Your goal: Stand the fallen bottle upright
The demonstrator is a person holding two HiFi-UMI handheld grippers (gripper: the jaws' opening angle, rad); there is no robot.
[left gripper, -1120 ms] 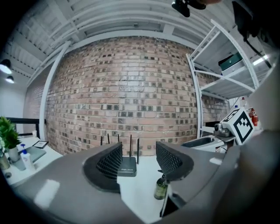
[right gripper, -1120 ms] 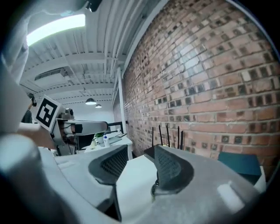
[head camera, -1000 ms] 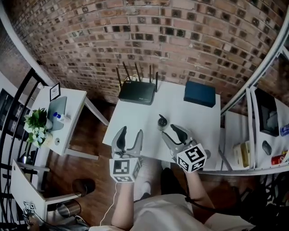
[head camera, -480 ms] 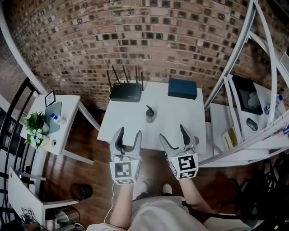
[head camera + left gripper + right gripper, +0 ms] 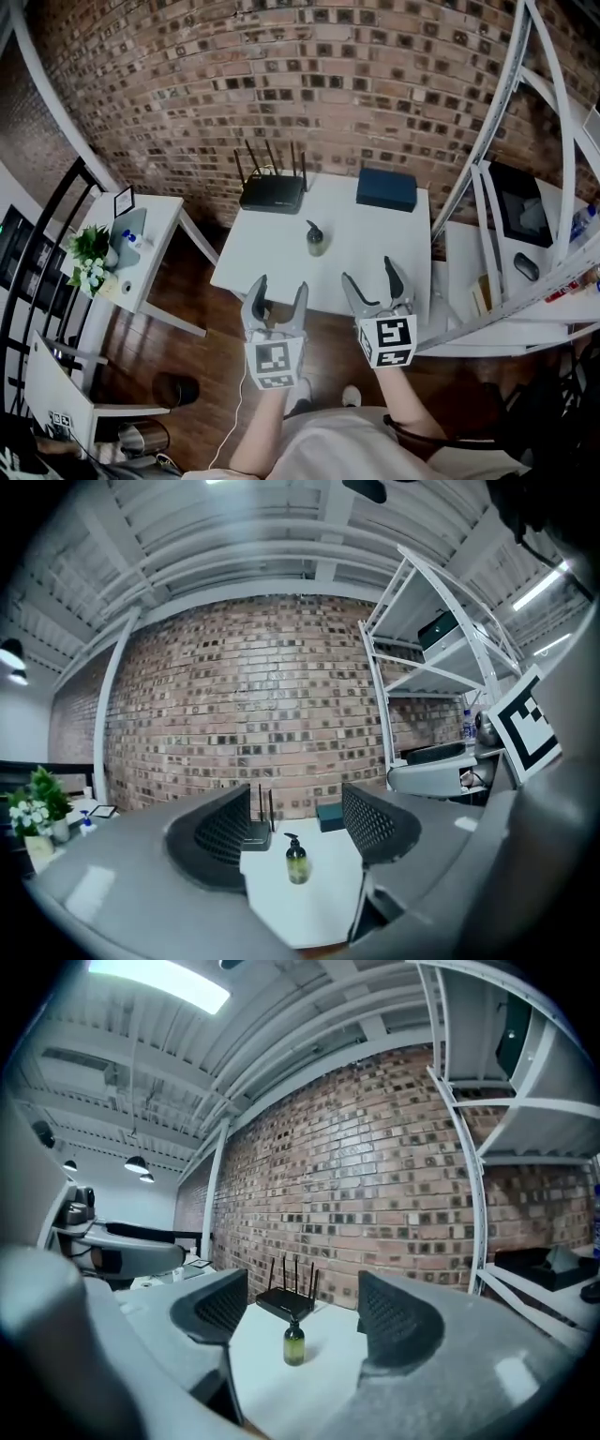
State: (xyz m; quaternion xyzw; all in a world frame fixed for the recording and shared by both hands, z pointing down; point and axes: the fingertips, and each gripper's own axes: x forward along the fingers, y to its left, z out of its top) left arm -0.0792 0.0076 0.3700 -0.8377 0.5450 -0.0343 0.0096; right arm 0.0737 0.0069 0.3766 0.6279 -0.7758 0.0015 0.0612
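Standing bottle (image 5: 316, 241): rested mid-frame on white table (image 5: 272, 267).
Left gripper (image 5: 279, 289): hung lower centre, jaws wide, empty.
Right gripper (image 5: 368, 274): hung beside it, jaws wide, empty.

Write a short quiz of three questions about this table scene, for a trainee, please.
1. True or false: the bottle lies on its side on the table.
2. What stands near the table's far left corner, by the brick wall? A. router B. kettle C. lamp
3. Fill in: the left gripper and the right gripper are both ____ and hold nothing.

Key: 1. False, it stands upright. 2. A. 3. open.
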